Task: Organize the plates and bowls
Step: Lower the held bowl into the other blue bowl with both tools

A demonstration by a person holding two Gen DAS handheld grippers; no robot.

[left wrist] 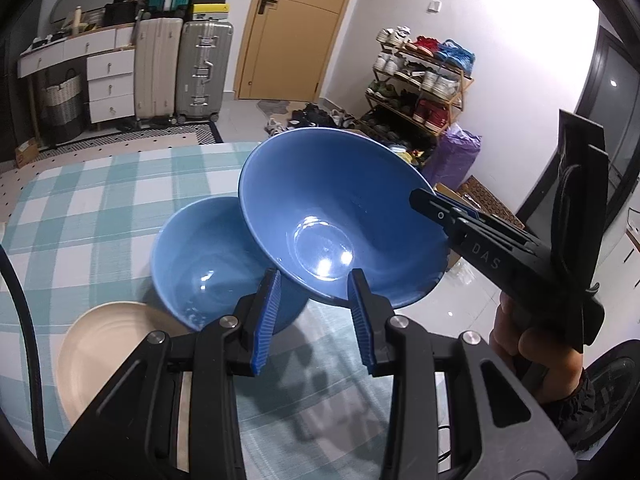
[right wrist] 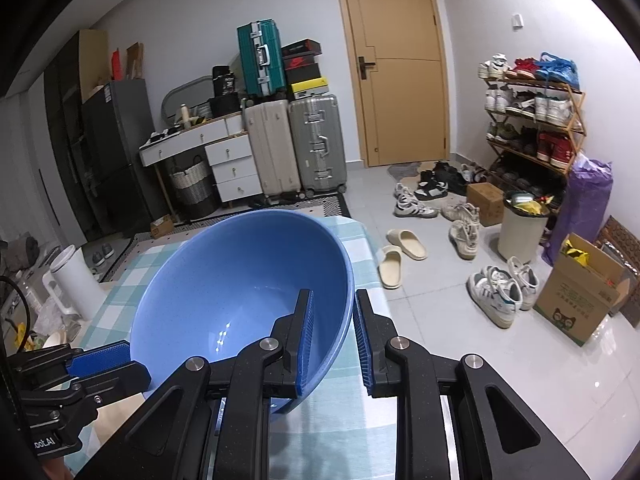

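Right tool point(right wrist: 332, 344): pinches the rim of the raised blue bowl point(right wrist: 240, 288); one blue pad lies inside the wall, the other outside, pressed close on it.
Right tool, seen from the left wrist view point(left wrist: 444, 206): comes in from the right and grips the bowl's right rim; a hand point(left wrist: 532, 344) holds its black handle.
Left tool point(left wrist: 316, 316): narrowly spread; the near rim of the raised blue bowl point(left wrist: 340, 216) sits between its blue pads. Whether the pads press on the rim cannot be told.
Left tool, seen from the right wrist view point(right wrist: 100, 354): reaches the bowl's lower left rim from the left edge.
Raised blue bowl: tilted, its opening turned toward the cameras, lifted clear of the tabletop point(left wrist: 92, 200), to the right of and partly in front of the second bowl.
Second blue bowl point(left wrist: 200, 264): upright on the checked cloth, left of the raised one.
Cream plate point(left wrist: 104, 352): flat on the tabletop, near left, just beside the second bowl; partly hidden by the left tool's frame.
Tabletop: covered in a teal and white checked cloth.
Background: tan door point(right wrist: 396, 64), suitcases point(right wrist: 296, 144), shoe rack point(right wrist: 532, 116) at the far wall; loose shoes on the floor.
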